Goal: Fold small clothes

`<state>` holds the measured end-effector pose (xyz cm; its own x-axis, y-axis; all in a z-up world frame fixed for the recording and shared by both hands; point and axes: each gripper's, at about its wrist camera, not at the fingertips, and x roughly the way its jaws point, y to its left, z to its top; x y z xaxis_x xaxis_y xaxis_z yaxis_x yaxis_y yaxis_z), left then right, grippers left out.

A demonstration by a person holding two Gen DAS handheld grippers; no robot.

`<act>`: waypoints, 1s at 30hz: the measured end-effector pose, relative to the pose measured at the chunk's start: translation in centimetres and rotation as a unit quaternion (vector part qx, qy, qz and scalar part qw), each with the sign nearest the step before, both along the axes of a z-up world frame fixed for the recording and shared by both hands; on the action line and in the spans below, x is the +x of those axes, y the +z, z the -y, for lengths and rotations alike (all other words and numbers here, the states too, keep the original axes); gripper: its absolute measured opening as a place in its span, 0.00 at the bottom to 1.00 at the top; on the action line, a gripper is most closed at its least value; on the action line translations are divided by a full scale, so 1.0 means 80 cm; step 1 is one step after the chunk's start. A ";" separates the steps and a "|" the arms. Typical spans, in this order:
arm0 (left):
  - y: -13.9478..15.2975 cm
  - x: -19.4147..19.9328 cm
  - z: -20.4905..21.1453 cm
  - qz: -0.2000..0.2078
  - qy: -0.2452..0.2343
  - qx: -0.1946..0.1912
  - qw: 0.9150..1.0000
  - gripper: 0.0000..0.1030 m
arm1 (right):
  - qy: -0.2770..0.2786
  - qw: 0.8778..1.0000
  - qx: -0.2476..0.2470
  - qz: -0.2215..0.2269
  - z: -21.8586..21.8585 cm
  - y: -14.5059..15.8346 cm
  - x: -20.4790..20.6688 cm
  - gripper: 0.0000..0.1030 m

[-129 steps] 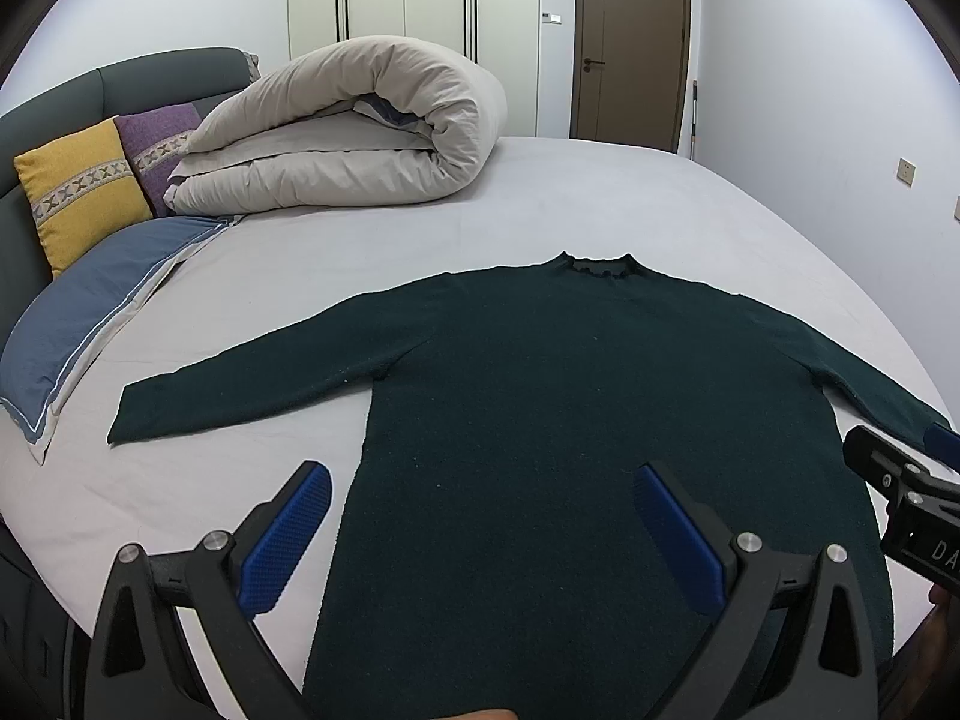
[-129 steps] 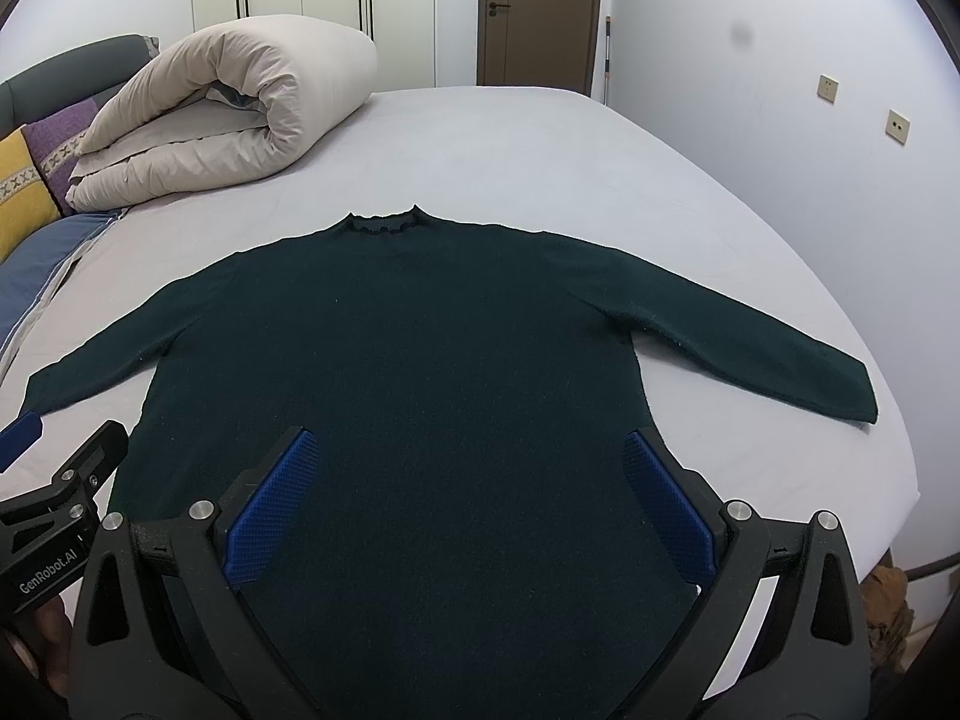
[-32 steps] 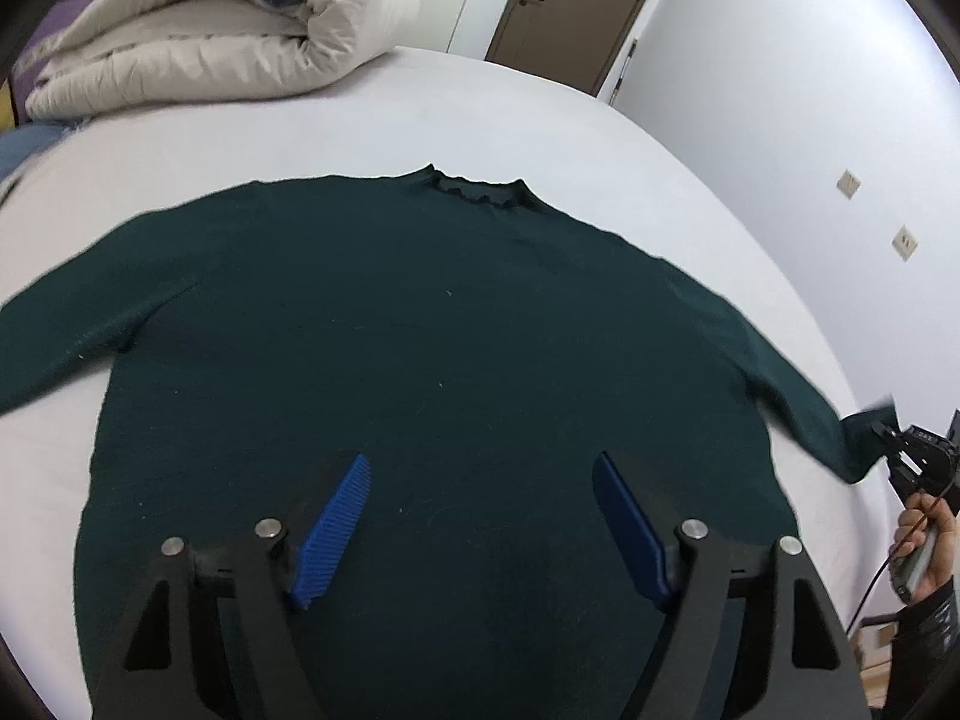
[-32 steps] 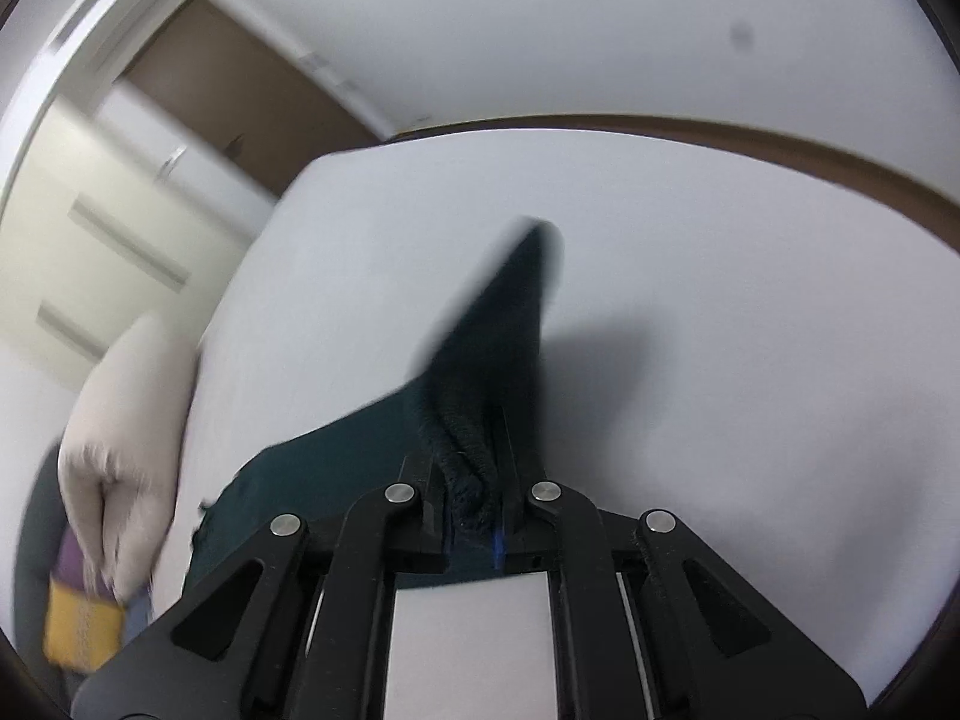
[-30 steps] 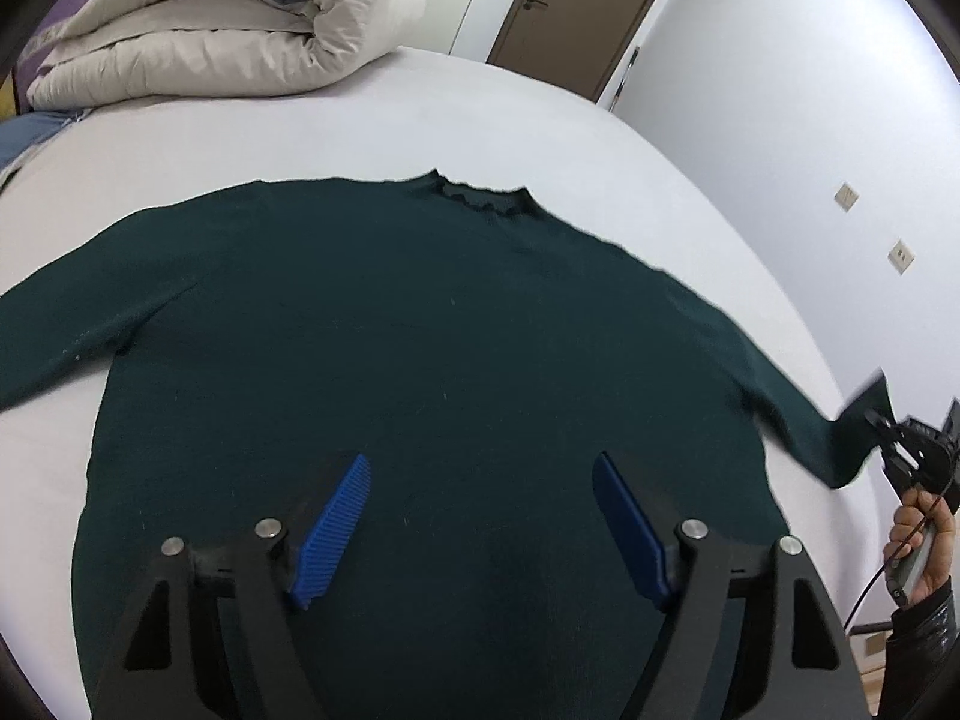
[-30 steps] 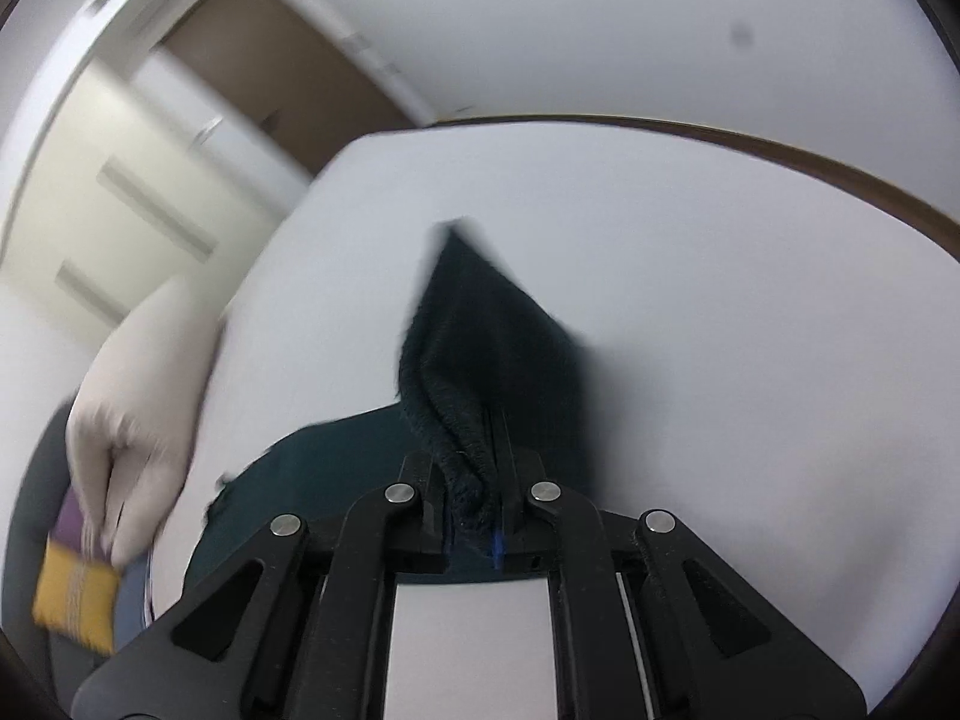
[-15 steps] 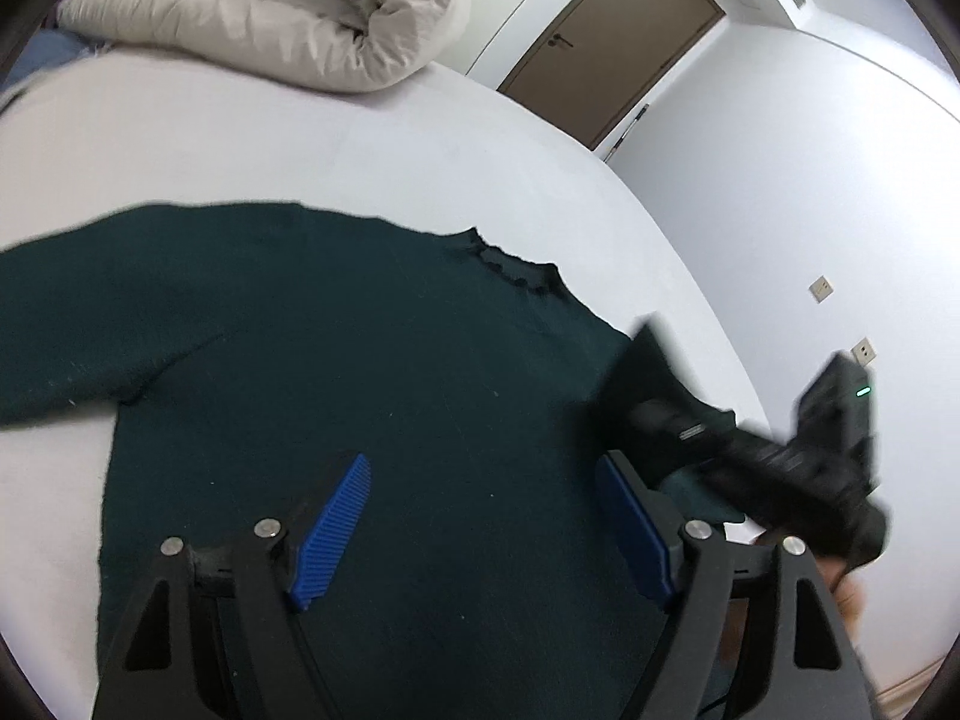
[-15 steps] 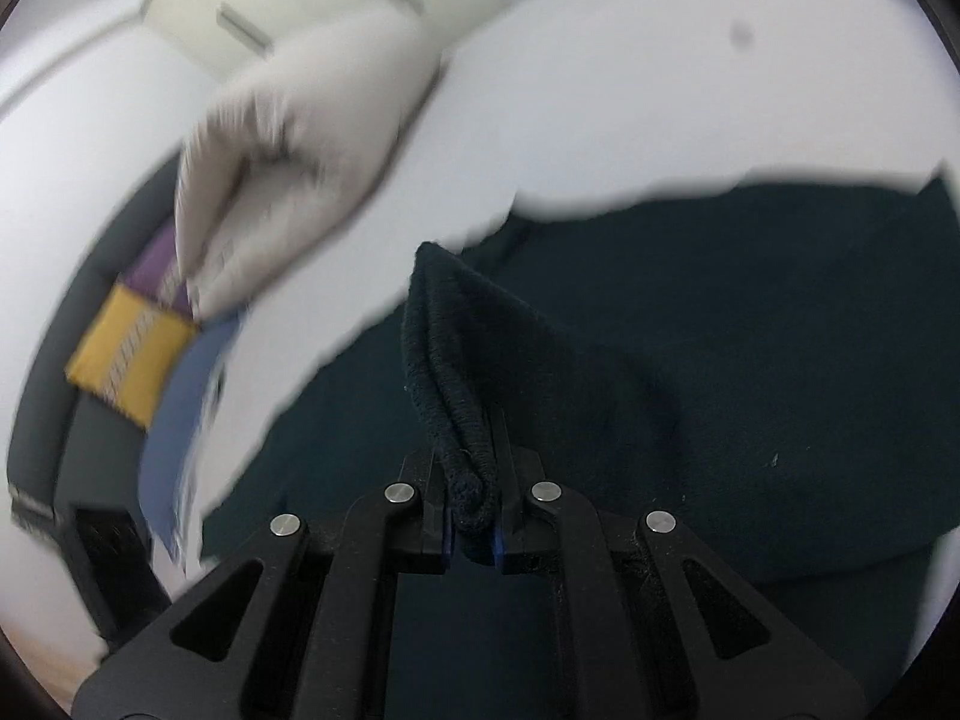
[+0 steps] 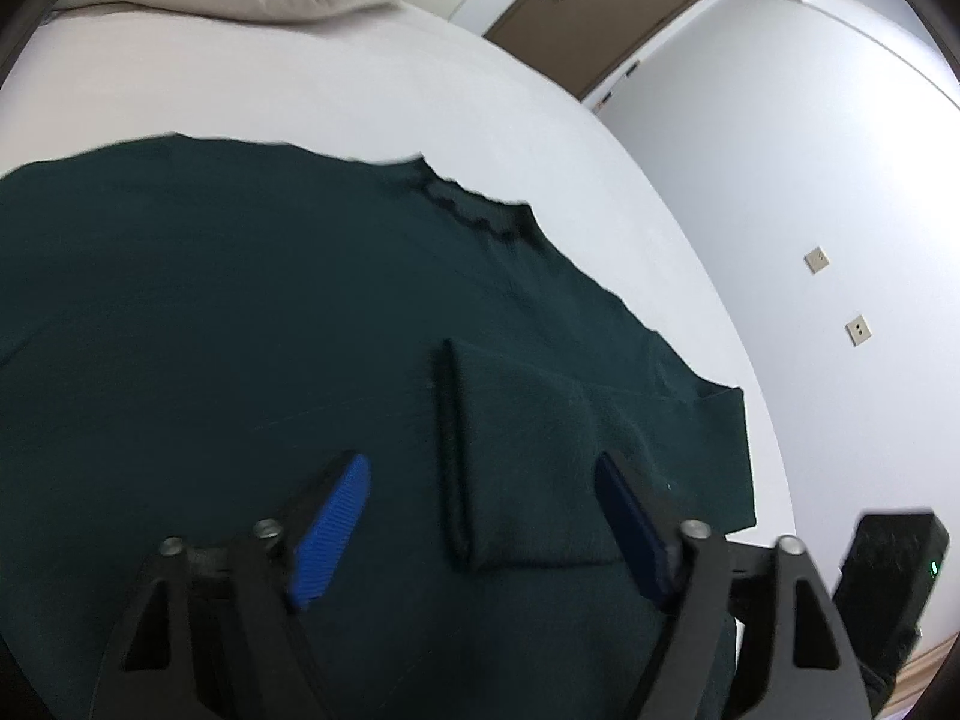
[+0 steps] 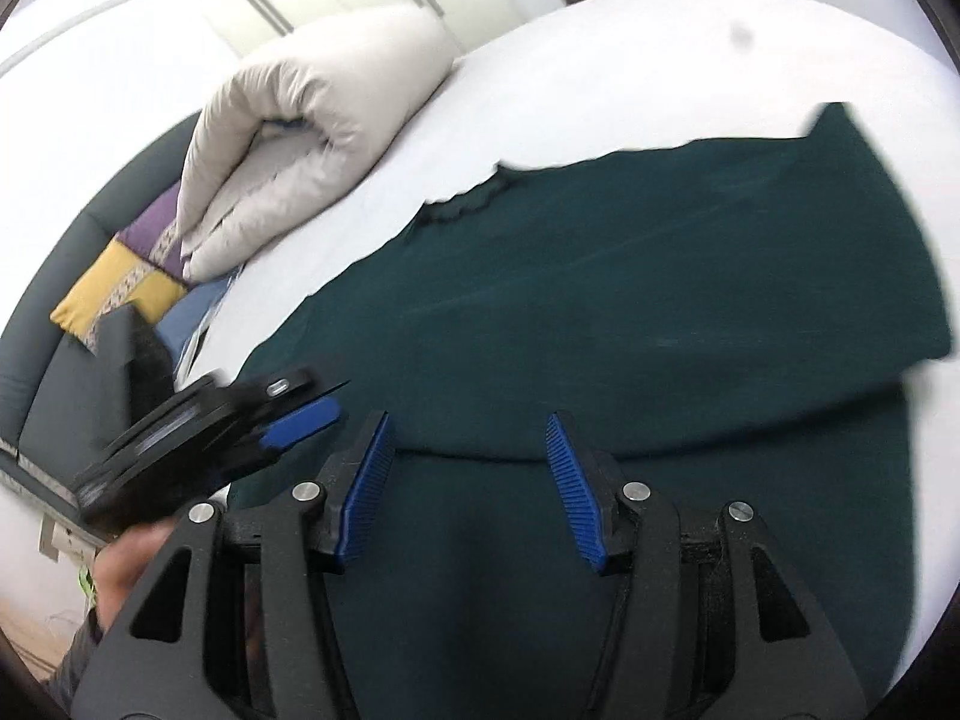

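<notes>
Dark green sweater (image 9: pixel 240 312) lies flat on the white bed (image 9: pixel 300 78), its right sleeve (image 9: pixel 540 456) folded across the body. Right gripper (image 10: pixel 468 480) has just been opening, nothing between its jaws. Left gripper (image 9: pixel 480 522) is released, empty. No legible writing.

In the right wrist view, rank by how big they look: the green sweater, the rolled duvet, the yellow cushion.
1. Green sweater, largest by far, though nearest the camera.
2. Rolled duvet.
3. Yellow cushion, smallest, partly hidden by the left gripper.
</notes>
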<state>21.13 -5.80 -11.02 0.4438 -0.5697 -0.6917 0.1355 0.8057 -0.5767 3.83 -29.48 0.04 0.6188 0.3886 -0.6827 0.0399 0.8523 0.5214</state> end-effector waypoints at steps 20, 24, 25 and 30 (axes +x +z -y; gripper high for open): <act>0.034 0.030 -0.020 0.062 0.040 0.077 0.994 0.09 | -0.053 0.997 0.040 -0.032 0.093 -0.042 -0.048 0.42; 0.010 0.036 -0.051 0.041 0.062 0.077 0.994 0.09 | -0.085 0.995 0.041 -0.015 0.116 -0.029 -0.052 0.43; 0.005 0.035 -0.056 0.039 0.066 0.071 0.995 0.09 | -0.098 0.994 0.036 -0.012 0.123 -0.024 -0.051 0.43; 0.003 0.031 -0.068 0.051 0.072 0.065 0.994 0.09 | -0.168 0.986 -0.011 -0.017 0.170 -0.007 -0.030 0.46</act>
<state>23.64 -0.34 -10.81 0.5858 -0.4047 -0.7021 0.0669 0.8876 -0.4558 1.40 -43.04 -0.52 0.6860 0.1505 -0.7118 0.3387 0.7998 0.4956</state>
